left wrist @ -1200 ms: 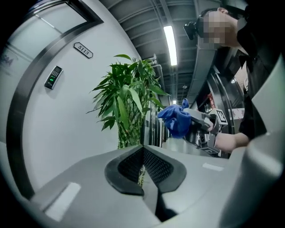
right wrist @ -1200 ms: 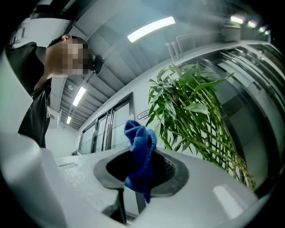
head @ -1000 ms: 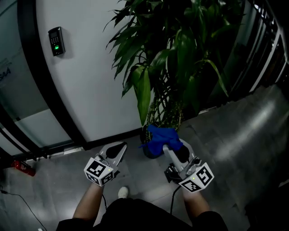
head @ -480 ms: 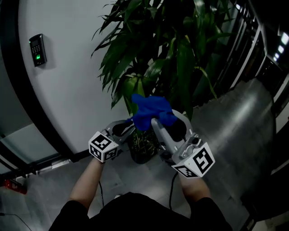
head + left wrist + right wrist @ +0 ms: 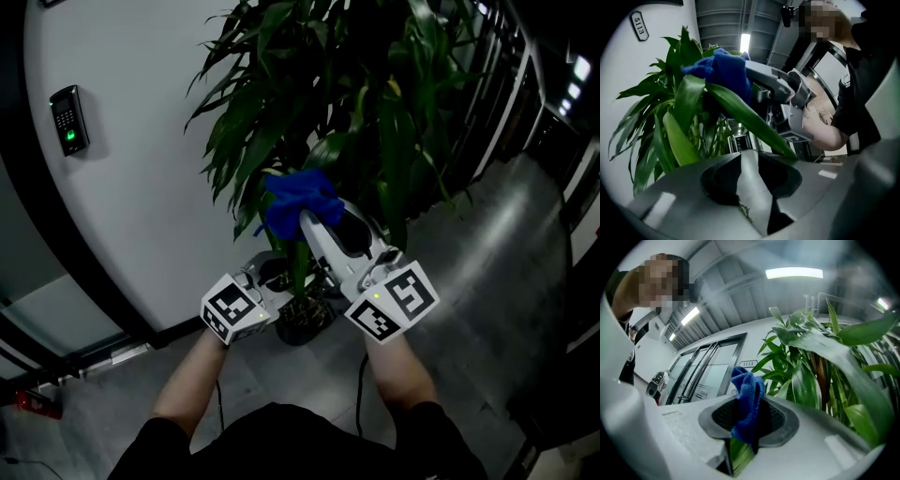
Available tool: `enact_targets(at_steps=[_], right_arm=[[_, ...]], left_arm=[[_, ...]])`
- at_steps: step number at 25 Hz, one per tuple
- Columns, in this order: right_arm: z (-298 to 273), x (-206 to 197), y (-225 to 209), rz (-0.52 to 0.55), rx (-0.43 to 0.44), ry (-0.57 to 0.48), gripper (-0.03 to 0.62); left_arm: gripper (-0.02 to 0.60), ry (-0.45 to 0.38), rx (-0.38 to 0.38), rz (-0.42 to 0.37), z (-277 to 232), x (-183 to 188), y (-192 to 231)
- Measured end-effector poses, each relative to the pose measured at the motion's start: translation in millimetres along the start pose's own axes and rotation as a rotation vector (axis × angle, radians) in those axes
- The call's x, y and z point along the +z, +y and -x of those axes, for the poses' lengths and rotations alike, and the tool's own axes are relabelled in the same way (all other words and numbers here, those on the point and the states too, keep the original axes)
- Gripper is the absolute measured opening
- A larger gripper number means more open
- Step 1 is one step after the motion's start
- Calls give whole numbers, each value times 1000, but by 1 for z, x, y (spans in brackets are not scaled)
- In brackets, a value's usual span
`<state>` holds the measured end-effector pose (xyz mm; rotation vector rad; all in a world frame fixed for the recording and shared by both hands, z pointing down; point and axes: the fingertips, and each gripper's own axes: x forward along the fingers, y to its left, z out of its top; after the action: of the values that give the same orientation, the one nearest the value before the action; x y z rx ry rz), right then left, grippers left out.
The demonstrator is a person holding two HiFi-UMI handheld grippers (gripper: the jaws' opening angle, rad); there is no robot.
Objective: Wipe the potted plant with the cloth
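Right gripper [image 5: 309,220] is clamping the blue cloth [image 5: 298,195] onto a leaf [image 5: 750,122] of the potted plant [image 5: 375,122], centre scene. Left gripper [image 5: 274,270], just below, has its jaws just opening and is holding nothing. Judgement: it should be steadying that leaf while the cloth is sliding tipward.

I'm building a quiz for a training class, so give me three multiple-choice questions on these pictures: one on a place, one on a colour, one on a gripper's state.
1. In the head view, where is the keypad relative to the plant? A. left B. right C. below
2. What colour is the cloth? A. red B. blue C. white
3. The left gripper's jaws are: A. shut on the cloth B. shut on nothing C. apart
Answers: 1 A, it hangs on the wall left of the leaves. 2 B, plainly blue. 3 C, a gap shows between them; they have just been opening, nothing gripped.
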<state>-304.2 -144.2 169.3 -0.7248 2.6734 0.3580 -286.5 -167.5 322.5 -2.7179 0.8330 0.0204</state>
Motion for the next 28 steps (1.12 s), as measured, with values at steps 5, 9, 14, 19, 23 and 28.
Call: enact_targets(at_steps=[5,9,14,19,23,28], right_arm=[[6,-30,1,-20,-4,59,109],[18,-48,2,-67,3,104,109],[31,-66,7,-84,0,151,109],[46,-78,9,-76,9,213,109],[52,-82,14,-100,5,220,109],[61,-91,21,-134,15,239,109]], left_arm=[[114,32,-4,-158,-3,12,-12],[114,22,-42,-172,-5,15,-16],[114,20,-53,-171,-1,7,-15],[114,13,-52,-165,-7,1,-20],[114,21,-37,-163,-4,-3,-19],[129,37,-17,-150,-2,-11,-16]])
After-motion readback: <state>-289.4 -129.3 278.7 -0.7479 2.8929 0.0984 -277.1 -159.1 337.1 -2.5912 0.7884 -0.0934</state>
